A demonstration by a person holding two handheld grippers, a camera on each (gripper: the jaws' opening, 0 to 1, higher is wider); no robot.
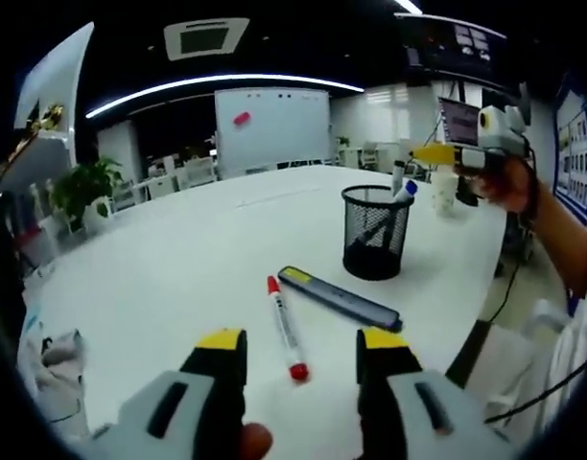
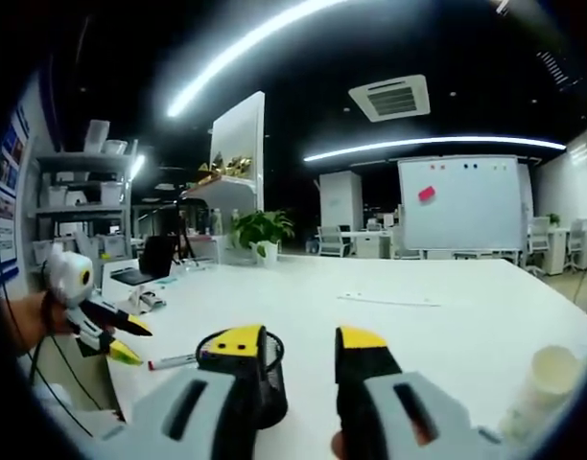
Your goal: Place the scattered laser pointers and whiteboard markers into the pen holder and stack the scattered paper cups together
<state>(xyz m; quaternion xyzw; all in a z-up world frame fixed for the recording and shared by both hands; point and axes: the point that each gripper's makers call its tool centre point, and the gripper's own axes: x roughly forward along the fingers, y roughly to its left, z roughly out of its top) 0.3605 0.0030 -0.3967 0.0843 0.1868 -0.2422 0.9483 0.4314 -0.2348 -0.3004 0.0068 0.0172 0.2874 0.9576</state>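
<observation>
In the left gripper view, my left gripper [image 1: 301, 341] hovers open just above the white table. Past its tips lies a whiteboard marker [image 1: 286, 328] with red caps. To the right of the marker rests a dark laser pointer [image 1: 340, 298] with a yellow end. A black mesh pen holder [image 1: 376, 232] stands farther back with a blue-capped marker [image 1: 406, 190] in it. Stacked paper cups [image 1: 444, 190] stand behind it, near my right gripper [image 1: 437, 153], which a hand holds. In the right gripper view, my right gripper [image 2: 299, 340] is open above the pen holder [image 2: 271, 383]. Paper cups [image 2: 543, 381] lie at the right.
The table's front edge [image 1: 476, 331] drops off at the right in the left gripper view. My left gripper [image 2: 116, 337] appears at the left of the right gripper view, beside the marker [image 2: 174, 362]. A whiteboard [image 1: 272, 129] and a potted plant [image 1: 82, 187] stand beyond the table.
</observation>
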